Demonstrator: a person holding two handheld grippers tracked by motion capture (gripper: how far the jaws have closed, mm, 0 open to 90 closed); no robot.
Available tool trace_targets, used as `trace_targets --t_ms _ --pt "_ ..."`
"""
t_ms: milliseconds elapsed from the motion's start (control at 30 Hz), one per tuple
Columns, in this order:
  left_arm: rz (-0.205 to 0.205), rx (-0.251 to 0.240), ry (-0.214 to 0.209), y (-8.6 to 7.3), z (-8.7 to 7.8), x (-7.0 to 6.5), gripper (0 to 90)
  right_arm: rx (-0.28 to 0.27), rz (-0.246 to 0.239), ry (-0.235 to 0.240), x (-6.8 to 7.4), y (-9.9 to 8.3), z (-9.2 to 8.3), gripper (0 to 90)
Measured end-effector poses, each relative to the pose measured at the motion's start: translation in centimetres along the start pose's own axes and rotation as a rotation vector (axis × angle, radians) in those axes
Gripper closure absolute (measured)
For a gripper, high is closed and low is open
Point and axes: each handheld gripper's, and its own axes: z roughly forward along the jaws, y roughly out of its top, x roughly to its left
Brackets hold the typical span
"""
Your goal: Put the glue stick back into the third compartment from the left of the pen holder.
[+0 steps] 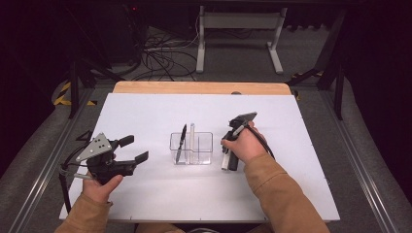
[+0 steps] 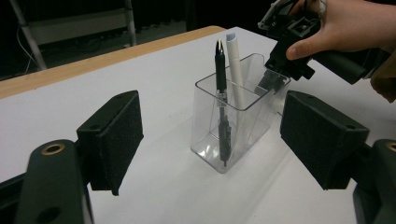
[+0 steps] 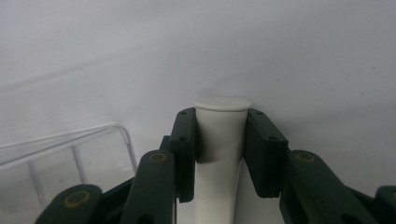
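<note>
A clear plastic holder (image 1: pixel 192 148) (image 2: pixel 233 135) stands at the middle of the white board. In it a black pen (image 1: pixel 181 141) (image 2: pixel 221 79) and a white pen (image 1: pixel 192 136) (image 2: pixel 235 65) stand upright. Just right of the holder, my right gripper (image 1: pixel 228 162) (image 3: pixel 222 154) is shut on a white marker (image 1: pixel 225 161) (image 3: pixel 222 116), whose flat end pokes out past the pads close above the board. My left gripper (image 1: pixel 133 149) (image 2: pixel 217 140) rests to the holder's left, open, jaws facing the holder with nothing between them.
The white board (image 1: pixel 145 194) lies on a wooden table whose far edge (image 1: pixel 194 87) shows behind it. A corner of the holder (image 3: pixel 70 140) appears left of the right jaws. Cables and a desk frame (image 1: pixel 238 34) are on the floor beyond.
</note>
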Motion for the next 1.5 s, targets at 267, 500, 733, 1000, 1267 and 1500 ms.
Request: trace_targets --t_ms 267,500,733,1000,1267,1500 --pt "0.004 -0.001 0.0 0.0 0.1 0.0 21.8 -0.076 -0.011 0.077 -0.6 -0.4 -2.6 67.2" --pt "0.004 -0.001 0.0 0.1 0.1 0.0 21.9 -0.111 -0.021 0.115 -1.2 -0.4 -3.8 67.2" --pt "0.001 -0.003 0.0 0.1 0.0 -0.1 21.9 -0.158 -0.037 0.146 -1.6 -0.6 -4.9 67.2" --pt "0.007 -0.002 0.002 0.0 -0.1 -0.1 21.8 -0.282 -0.117 0.213 -1.8 -0.9 -6.9 67.2" --pt "0.0 -0.002 0.014 -0.2 -0.5 -0.1 21.8 -0.438 -0.253 0.291 -1.7 -1.7 -8.6 67.2" --pt "-0.004 -0.004 0.022 -0.3 -0.7 -0.1 21.9 -0.557 -0.393 0.343 -1.5 -2.2 -9.5 67.3"
